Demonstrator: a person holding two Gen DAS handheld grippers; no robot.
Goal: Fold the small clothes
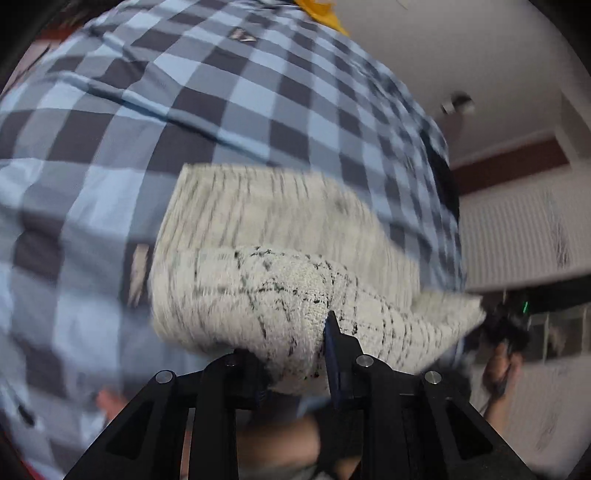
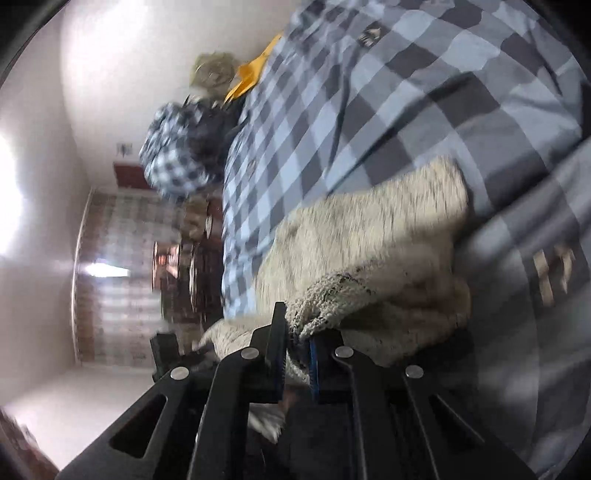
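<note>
Hanging between both grippers, the cream knitted garment with thin black grid lines [image 1: 280, 266] is lifted in front of the blue, grey and dark checked sheet [image 1: 110, 122] that fills most of both views. The left gripper [image 1: 295, 354] has its fingers [image 1: 332, 354] closed around a bunched fold at the garment's lower edge; cloth fills the gap between them. The right gripper [image 2: 295, 332] pinches another corner of the same garment [image 2: 369, 240], its fingers [image 2: 279, 339] nearly together with a twist of knit caught between. The garment looks coarse and loosely woven, partly doubled over, and blurred at its far edge.

Beyond the sheet stand pale walls and a dark red band [image 1: 509, 166] along the wall. A yellow piece [image 2: 251, 77] lies at the sheet's far end, beside a checked bundle [image 2: 173, 147]. Small printed marks [image 1: 242, 35] dot the sheet.
</note>
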